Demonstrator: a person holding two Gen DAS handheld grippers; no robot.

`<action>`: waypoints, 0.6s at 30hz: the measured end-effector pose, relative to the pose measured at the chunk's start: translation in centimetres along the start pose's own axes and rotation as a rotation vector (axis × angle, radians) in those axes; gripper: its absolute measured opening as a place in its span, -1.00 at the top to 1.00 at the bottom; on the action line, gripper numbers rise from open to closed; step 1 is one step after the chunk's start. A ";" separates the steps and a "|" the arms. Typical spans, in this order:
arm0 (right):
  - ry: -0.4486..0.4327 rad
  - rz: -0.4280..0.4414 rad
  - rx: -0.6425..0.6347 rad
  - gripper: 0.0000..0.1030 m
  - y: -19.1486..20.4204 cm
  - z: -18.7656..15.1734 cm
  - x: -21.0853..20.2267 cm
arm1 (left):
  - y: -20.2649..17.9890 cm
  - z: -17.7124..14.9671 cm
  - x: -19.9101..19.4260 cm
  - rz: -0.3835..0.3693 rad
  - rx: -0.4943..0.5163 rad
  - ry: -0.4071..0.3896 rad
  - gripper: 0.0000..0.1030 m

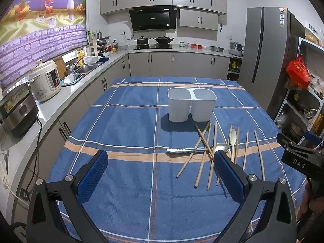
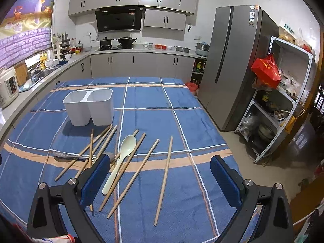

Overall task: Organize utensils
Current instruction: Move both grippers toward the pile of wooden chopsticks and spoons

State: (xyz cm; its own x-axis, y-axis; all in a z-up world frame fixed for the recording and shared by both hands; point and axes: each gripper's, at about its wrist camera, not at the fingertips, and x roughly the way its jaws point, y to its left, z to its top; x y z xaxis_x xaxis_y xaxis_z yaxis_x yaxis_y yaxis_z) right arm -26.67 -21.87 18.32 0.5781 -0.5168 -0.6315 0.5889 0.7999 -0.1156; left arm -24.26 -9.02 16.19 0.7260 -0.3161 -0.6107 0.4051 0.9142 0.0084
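Eight wooden chopsticks (image 2: 163, 180) lie loose across the lower middle of the frame, some crossing. There are two spoons: one pale green plastic spoon (image 2: 129, 141) at the centre and one metal spoon (image 1: 186, 150) to its left. One white utensil holder (image 2: 80, 112) stands in the upper left, with two compartments side by side. In the far background, two dark pots (image 2: 105, 40) sit on the stove.
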 end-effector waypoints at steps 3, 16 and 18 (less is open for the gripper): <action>-0.007 -0.003 -0.001 -0.97 0.2 -0.1 -0.3 | 0.1 -0.1 -0.1 0.002 0.004 0.000 -1.00; -0.047 0.006 0.008 -0.96 0.7 0.1 -0.9 | 0.6 -0.4 -0.2 0.013 0.010 0.003 -1.00; -0.083 0.005 0.029 -0.97 0.3 0.1 -1.3 | 0.4 -0.2 -0.1 0.020 0.016 0.007 -1.00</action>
State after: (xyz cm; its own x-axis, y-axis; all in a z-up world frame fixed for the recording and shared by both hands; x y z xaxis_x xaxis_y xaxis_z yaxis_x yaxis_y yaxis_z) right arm -27.18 -20.93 19.21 0.6251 -0.5370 -0.5664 0.6010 0.7942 -0.0897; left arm -24.29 -8.51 16.06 0.7303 -0.2959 -0.6157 0.3992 0.9163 0.0330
